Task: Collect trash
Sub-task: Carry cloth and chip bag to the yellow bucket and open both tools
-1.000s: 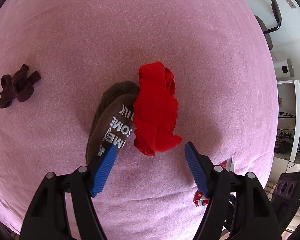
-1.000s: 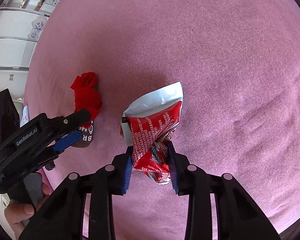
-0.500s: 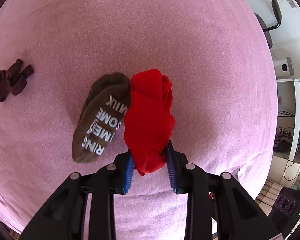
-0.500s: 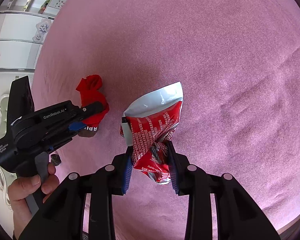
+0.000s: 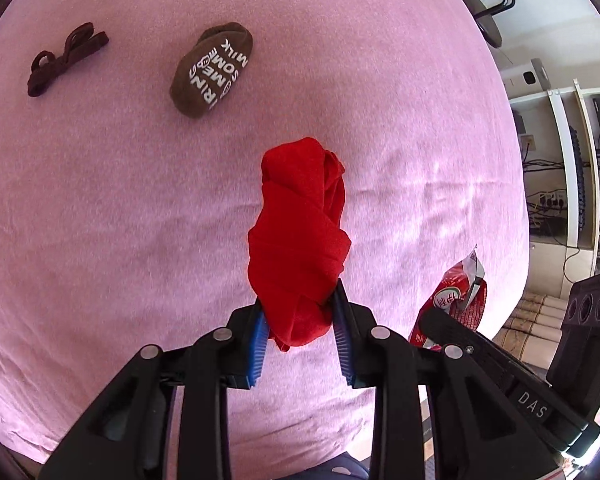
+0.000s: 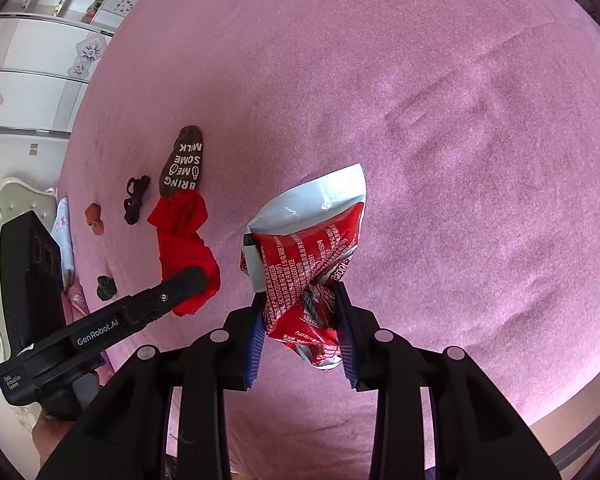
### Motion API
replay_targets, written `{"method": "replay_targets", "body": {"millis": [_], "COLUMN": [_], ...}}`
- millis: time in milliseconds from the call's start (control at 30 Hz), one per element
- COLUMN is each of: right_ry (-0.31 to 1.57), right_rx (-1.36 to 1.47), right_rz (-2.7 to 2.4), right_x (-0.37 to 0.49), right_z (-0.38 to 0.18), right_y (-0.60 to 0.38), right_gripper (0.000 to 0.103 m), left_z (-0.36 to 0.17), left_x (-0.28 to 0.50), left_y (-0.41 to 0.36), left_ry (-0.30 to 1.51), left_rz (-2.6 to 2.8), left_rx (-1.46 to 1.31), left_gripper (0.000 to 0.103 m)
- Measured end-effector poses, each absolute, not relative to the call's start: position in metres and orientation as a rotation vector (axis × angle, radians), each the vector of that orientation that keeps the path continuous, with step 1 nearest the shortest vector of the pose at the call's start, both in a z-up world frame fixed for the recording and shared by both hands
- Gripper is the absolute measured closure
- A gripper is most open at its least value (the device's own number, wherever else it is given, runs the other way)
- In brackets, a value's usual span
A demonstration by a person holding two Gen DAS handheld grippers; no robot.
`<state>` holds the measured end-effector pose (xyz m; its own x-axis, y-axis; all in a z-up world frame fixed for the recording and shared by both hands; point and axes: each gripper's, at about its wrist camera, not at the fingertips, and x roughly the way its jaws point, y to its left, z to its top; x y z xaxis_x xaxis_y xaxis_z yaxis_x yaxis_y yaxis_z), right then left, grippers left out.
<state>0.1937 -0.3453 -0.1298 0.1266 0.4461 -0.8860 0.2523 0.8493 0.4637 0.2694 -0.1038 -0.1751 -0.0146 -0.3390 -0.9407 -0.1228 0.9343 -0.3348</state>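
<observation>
Red cloth (image 5: pixel 298 248) clamped in left tool (image 5: pixel 302 340).

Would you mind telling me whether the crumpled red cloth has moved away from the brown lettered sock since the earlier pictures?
Yes. The crumpled red cloth, gripped in the left gripper's just-closed jaws, has left the brown lettered sock, which lies apart on the pink bedspread.

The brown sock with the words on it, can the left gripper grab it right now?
Probably not yet. The left gripper is shut on the red cloth, so its jaws are full. The brown sock lies apart on the pink bedspread with nothing covering it.
</observation>
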Motion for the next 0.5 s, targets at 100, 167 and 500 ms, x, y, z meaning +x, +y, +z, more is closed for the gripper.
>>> {"method": "replay_targets", "body": {"millis": [100, 167, 500], "right_ry": [1.442, 1.424, 1.33], "right_rx": [0.608, 0.62, 0.693], "right_rz": [0.141, 0.128, 0.035], "right_x": [0.167, 0.147, 0.064], "right_z": [-0.119, -0.112, -0.087], "right_y": [-0.344, -0.345, -0.352], "right_gripper": [0.071, 0.071, 0.071], "left_z": [-0.167, -0.161, -0.137], "left_x": [0.253, 0.238, 0.171], "left_y": [-0.095, -0.097, -0.13], "left_ry": [1.583, 1.583, 1.578], "left_rz": [-0.205, -0.231, -0.386], "left_rx": [-0.335, -0.319, -0.198], "left_gripper": [0.073, 0.073, 0.073]}}
